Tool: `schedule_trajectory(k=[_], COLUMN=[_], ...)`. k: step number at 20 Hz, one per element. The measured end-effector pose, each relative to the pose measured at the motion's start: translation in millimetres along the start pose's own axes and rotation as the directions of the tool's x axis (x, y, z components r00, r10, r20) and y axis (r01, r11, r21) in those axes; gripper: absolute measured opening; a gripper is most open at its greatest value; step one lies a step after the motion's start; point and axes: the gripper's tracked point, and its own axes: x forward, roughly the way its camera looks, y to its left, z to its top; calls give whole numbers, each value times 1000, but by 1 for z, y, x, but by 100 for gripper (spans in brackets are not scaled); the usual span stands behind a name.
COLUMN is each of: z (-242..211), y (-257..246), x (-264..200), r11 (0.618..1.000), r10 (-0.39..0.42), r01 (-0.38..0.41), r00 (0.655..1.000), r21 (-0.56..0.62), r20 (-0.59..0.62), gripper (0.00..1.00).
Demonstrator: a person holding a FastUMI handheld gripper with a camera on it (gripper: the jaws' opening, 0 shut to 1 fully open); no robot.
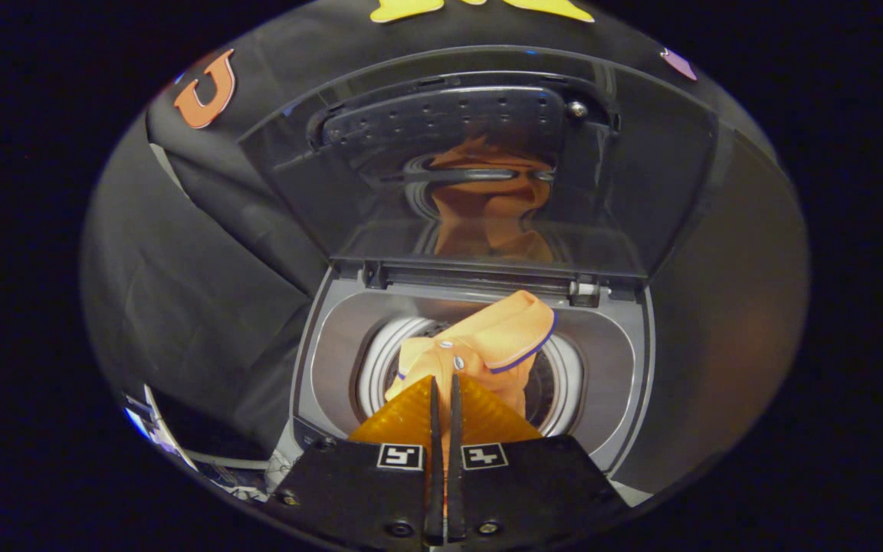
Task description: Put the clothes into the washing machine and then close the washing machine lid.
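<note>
An orange polo shirt with dark-trimmed collar hangs from my gripper, whose two fingers are shut on its fabric near the buttons. The shirt dangles over the round drum opening of a grey top-loading washing machine just ahead of the fingers. The machine's dark see-through lid stands raised upright behind the drum and mirrors the orange shirt in its glass.
Black cloth walls surround the machine on both sides and behind. To the left of the machine, low down, a bit of white surface with small items shows past the cloth.
</note>
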Motion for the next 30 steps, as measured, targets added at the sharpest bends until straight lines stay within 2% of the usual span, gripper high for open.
schedule_trajectory(k=[1,2,6,17,22,30], z=[-3,-4,3,15,48,111], y=[-1,3,-3,10,25,36], x=[3,2,3,-26,-81,-183], r11=[1000,1000,1000,1000,1000,999], r10=[-4,16,-17,8,25,-44], r01=[4,-16,17,-7,-24,46], r00=[1000,1000,1000,998,990,960], r21=[5,9,10,-30,-4,1], r20=[-13,-25,12,57,137,276], gripper=[5,12,98,98,98,98])
